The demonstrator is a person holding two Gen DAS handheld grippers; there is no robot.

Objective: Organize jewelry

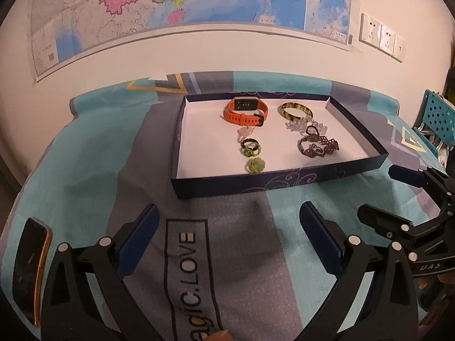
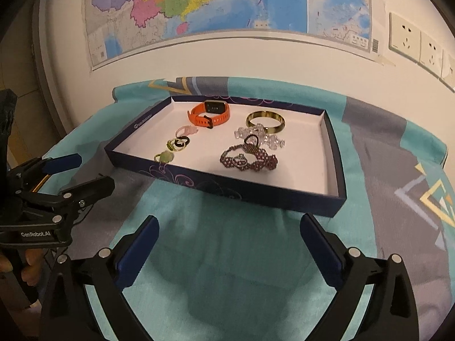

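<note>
Left wrist view: orange watch (image 1: 246, 111), striped bangle (image 1: 295, 110), beaded bracelet (image 1: 318, 146) and rings (image 1: 250, 148) lying inside shallow navy box (image 1: 256, 184) on cloth-covered desk (image 1: 85, 147). Left gripper (image 1: 229, 234) gaping wide, empty, just short of box. Right gripper (image 2: 227, 241) likewise spread apart, holding nothing. Phone (image 1: 30, 270) at left edge.

The left claw (image 1: 229, 238) points forward and down, its blue-padded fingers (image 1: 136, 241) spread wide with nothing between them. The right claw (image 2: 227, 253) is tilted the same way, jaws equally wide and empty. They sit side by side, near each other, each held in a hand (image 2: 27, 261).
</note>
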